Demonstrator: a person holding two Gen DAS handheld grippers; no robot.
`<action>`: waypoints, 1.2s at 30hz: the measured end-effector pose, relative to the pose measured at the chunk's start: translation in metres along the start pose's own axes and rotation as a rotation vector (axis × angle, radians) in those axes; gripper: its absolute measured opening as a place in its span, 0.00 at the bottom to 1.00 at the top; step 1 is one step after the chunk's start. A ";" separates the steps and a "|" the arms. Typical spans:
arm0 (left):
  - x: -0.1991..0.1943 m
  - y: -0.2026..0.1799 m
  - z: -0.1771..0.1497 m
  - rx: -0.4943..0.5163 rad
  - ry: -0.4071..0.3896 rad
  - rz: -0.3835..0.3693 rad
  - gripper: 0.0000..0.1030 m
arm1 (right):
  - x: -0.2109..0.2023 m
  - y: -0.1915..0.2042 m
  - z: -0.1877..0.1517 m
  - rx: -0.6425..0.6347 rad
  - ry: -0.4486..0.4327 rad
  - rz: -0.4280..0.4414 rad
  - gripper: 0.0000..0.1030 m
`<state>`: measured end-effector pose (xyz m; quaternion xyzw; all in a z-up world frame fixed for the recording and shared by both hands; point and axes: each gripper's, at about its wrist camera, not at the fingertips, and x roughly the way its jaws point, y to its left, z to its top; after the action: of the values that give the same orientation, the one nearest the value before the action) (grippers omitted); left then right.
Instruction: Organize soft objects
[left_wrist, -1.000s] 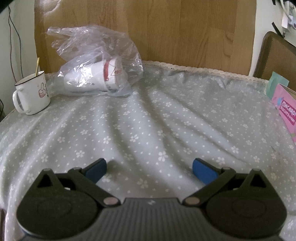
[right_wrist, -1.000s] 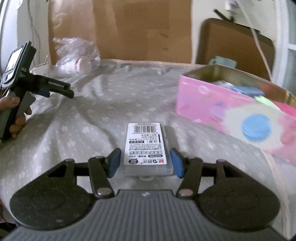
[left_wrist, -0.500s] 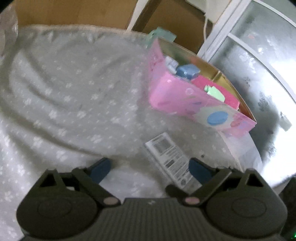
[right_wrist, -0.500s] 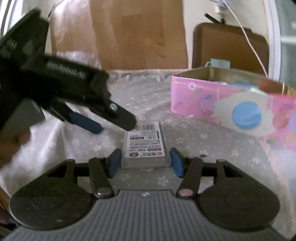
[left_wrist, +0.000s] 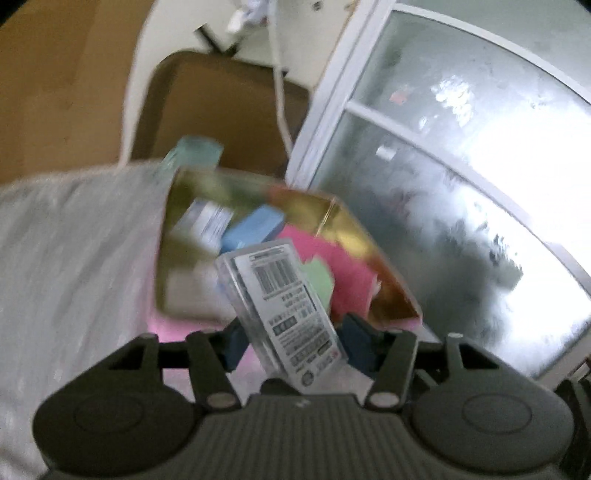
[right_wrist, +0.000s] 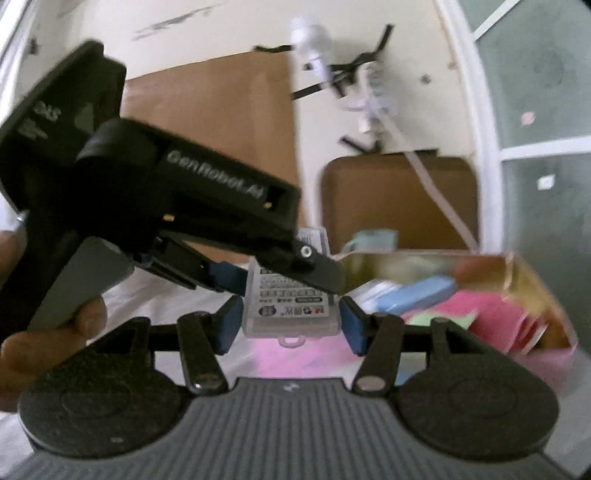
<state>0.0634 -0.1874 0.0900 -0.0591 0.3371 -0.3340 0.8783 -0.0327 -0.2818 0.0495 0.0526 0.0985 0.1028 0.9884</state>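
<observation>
A clear plastic case with a barcode label (left_wrist: 284, 306) is held up between both grippers, over the near edge of the pink tin box (left_wrist: 373, 280). My left gripper (left_wrist: 295, 341) is shut on the case and tilts it. My right gripper (right_wrist: 291, 323) has its blue pads at the case's (right_wrist: 291, 308) two sides and grips it too. The left gripper's body (right_wrist: 177, 206) fills the left of the right wrist view. The box (right_wrist: 532, 291) holds pink and green soft pieces, a blue block and a white pack.
The grey flowered tablecloth (left_wrist: 74, 258) lies to the left of the box. A brown chair back (left_wrist: 221, 110) and a white cable stand behind it. A frosted window (left_wrist: 461, 184) is on the right.
The left gripper swung right from the far table side, closed on the case and, with the right gripper, lifted it off the cloth to the box.
</observation>
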 end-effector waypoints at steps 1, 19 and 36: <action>0.013 -0.003 0.010 0.006 0.002 -0.003 0.59 | 0.010 -0.007 0.002 -0.009 0.000 -0.044 0.58; 0.012 -0.027 -0.007 0.190 -0.158 0.461 1.00 | -0.018 -0.058 -0.021 0.208 -0.033 -0.245 0.72; -0.102 -0.009 -0.093 0.095 -0.171 0.515 1.00 | -0.074 -0.010 -0.021 0.383 -0.031 -0.179 0.94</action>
<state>-0.0561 -0.1191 0.0774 0.0418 0.2497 -0.1086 0.9613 -0.1060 -0.3060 0.0413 0.2322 0.1053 -0.0070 0.9669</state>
